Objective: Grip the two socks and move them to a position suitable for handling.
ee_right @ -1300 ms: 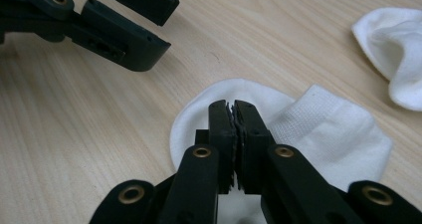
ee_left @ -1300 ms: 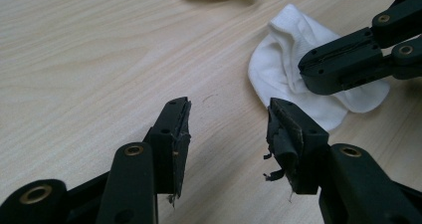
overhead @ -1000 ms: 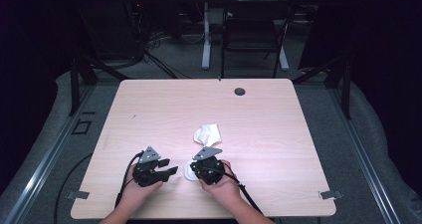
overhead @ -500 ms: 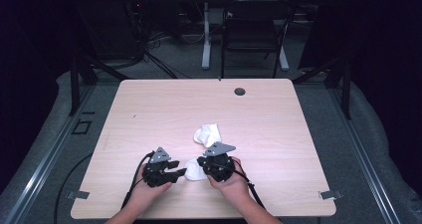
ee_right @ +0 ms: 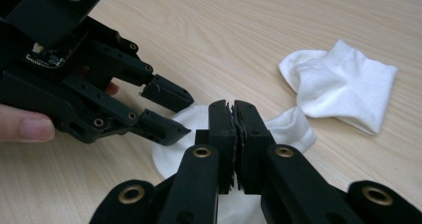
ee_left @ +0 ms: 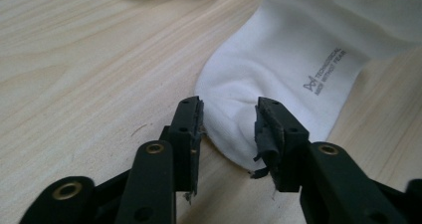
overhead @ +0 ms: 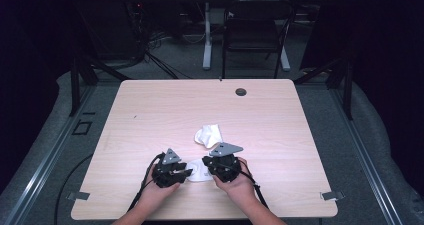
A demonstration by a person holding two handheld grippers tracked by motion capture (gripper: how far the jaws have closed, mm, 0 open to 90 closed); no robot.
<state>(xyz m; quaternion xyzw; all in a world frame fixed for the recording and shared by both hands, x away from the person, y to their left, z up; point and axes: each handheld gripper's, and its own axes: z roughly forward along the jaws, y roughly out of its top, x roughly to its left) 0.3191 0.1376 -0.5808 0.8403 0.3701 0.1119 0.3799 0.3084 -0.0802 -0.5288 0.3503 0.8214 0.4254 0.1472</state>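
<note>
Lying flat near the front edge of the pale wood-grain bench [overhead: 150, 115], a white knitted ankle sock with small grey printed lettering [ee_left: 278, 74] stretches between the two tools. In the high view its long axis runs roughly left to right, with the rounded end toward the left hand-held gripper [overhead: 184, 173] and the other end under the right hand-held gripper [overhead: 205, 166].

Left: the left hand-held gripper points rightward at the rounded end of the sock. In the left gripper view its jaws stand at a middling gap, one on each side of that end; they have just been closing, and the sock is between them, though the pads do not yet press on it.

Centre: the fabric is plain white, smooth and lightly creased, with the lettering near the middle of the upper face. It rests on the bench at its rounded end.

Right: in the right gripper view the right hand-held gripper [ee_right: 234, 129] has its jaws pressed together on a fold of the same sock. A second white ankle sock, crumpled and folded [overhead: 208, 134], lies just beyond, farther from the person and apart from the first.

Edges and room: the front edge of the bench is close behind both hands. Bare bench surface extends to the left, to the right and toward the far edge, where a small dark round grommet [overhead: 241, 91] sits.
</note>
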